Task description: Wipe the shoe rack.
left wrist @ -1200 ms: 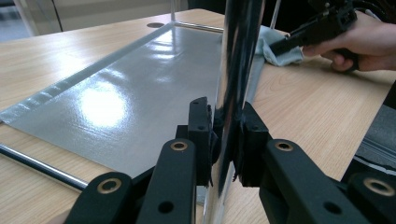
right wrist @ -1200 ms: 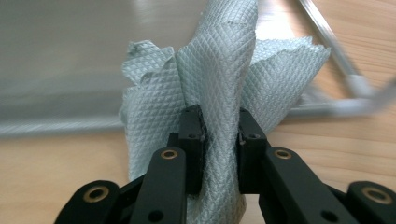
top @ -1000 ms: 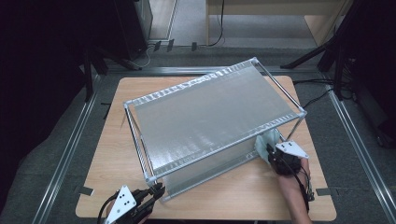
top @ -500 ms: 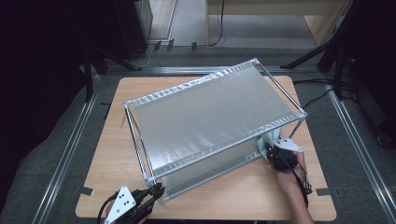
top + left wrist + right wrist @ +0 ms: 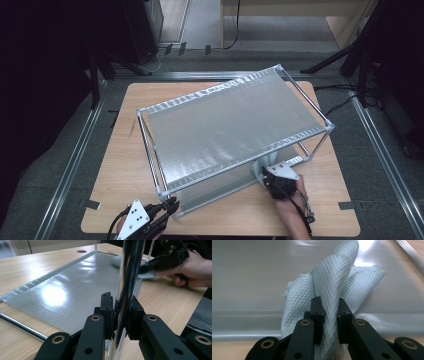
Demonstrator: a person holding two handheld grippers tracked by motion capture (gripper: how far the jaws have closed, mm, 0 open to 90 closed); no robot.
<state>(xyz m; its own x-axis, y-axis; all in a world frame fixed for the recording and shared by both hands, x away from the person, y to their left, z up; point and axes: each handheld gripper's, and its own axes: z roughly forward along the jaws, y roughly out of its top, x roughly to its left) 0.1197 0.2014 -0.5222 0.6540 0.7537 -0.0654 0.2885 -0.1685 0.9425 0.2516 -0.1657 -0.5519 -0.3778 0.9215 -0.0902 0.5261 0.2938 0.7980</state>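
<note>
In the high view, a two-tier metal rack is seen standing slantwise on the wooden table, its near left corner post reaching almost to the table's front edge. Since the earlier high-view pictures, the right gripper has been carried in from the open table beside the rack's near right end, so that it now sits under the upper shelf at the lower shelf's near edge; by this the wiping of the lower shelf is judged to be beginning. The left gripper has stayed at the near left corner post. In the left gripper view, the chrome post is seen clamped between the closed jaws of the left gripper, steadying the rack, while the lower shelf lies bare and glossy beyond. In the right gripper view, a pale blue cloth is pinched between the right gripper's nearly closed jaws and spread forward onto the shelf. Open room is left along the shelf toward its far edge; headroom under the upper shelf is judged tight, and the posts bound each end.
</note>
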